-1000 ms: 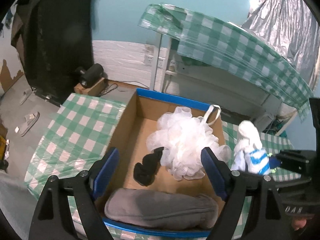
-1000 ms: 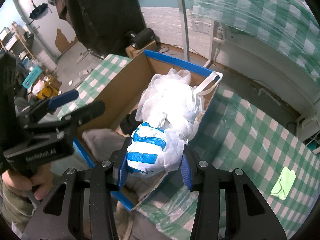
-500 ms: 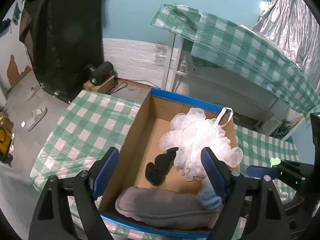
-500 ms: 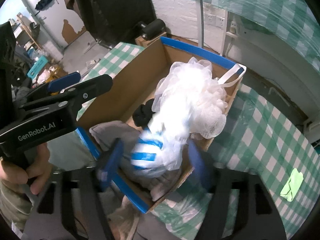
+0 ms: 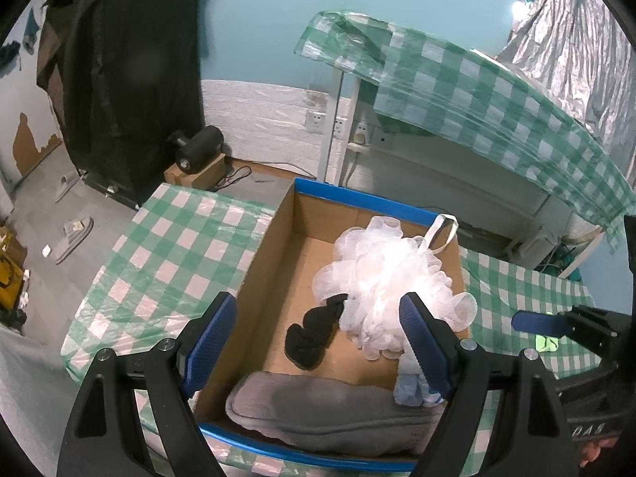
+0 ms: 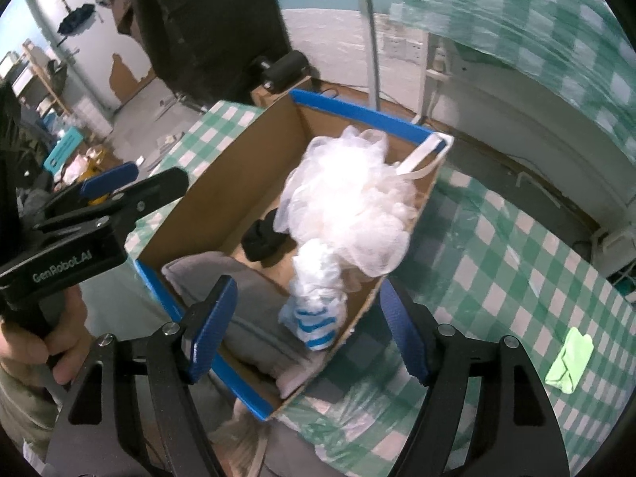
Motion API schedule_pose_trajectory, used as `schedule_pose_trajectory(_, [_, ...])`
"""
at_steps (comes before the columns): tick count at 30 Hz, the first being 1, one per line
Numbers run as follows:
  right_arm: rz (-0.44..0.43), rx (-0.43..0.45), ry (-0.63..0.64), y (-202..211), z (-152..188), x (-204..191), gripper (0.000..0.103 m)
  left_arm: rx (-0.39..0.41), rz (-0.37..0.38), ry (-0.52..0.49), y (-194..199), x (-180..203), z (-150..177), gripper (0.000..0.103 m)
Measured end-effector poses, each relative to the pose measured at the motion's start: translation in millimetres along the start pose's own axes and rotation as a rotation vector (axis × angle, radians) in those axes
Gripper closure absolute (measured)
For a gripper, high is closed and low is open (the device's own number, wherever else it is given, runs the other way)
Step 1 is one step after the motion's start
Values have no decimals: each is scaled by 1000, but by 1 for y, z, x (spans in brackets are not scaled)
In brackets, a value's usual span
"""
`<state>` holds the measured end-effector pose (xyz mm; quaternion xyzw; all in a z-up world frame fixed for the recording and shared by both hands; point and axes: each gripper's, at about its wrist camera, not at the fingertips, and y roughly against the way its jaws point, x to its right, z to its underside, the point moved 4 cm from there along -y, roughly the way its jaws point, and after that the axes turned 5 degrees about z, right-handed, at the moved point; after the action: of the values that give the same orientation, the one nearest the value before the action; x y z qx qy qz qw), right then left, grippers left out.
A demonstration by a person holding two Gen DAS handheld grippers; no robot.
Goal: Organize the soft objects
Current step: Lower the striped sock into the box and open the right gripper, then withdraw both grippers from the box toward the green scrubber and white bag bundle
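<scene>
Green checked counter with a cardboard box on it. The left gripper is spread wide and empty, hovering over the near end of the box. Right gripper is spread too, holding nothing, with the blue-striped sock lying just ahead between its fingers, inside the box against the white loofah. Grey cloth sits nearest, black sock further in. A green rag is off to its right.
</scene>
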<state>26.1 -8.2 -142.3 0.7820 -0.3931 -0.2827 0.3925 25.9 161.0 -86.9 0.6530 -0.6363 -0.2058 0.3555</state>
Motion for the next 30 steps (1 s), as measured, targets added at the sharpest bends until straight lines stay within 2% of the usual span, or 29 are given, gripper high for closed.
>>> schedule_pose_trajectory(11, [50,29,-74,14,6,42,27,-15,36,-90,-4,45,1,17])
schedule_pose_trajectory(19, [98,38,-139,29,23,83,27,-19,67,-178,-5,91,5,16])
schedule_pose_trajectory(30, [150,59,-211,52,50,133,27,-62,123,-283,-11,155,21,16])
